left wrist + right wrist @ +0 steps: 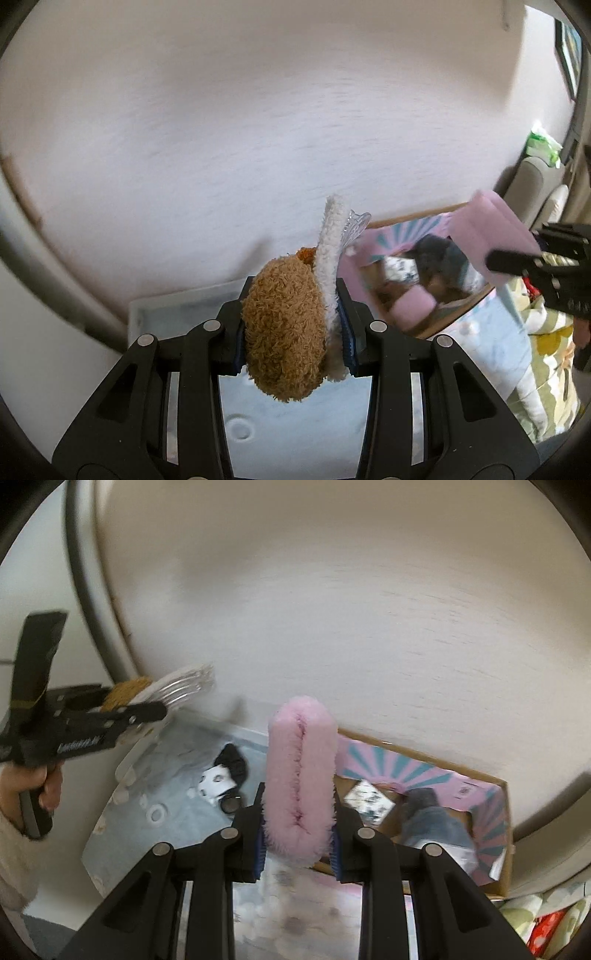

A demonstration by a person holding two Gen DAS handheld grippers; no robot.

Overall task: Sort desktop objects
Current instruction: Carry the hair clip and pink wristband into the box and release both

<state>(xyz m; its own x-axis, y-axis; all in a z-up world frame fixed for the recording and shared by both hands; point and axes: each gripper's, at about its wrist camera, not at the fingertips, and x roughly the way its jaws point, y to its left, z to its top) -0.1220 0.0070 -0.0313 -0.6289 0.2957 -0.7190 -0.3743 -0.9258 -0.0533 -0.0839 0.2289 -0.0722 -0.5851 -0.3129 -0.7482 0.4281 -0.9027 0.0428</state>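
Note:
My left gripper [293, 328] is shut on a brown and white plush toy [284, 332] with a clear plastic piece at its top, held above a clear plastic bin [177, 306]. My right gripper [297, 834] is shut on a folded pink fluffy item [301, 775], held above the edge of a pink and teal cardboard box [476, 786]. The pink item also shows in the left wrist view [498, 236], with the right gripper at the right edge. The left gripper and plush toy show at the left of the right wrist view [129, 698].
The clear bin [122, 823] holds a black and white item [221, 775] and a small ring. The cardboard box [373, 254] holds a dark grey soft item [432, 812], a patterned packet and a pink piece. A white wall stands behind. Floral fabric [546, 354] lies at right.

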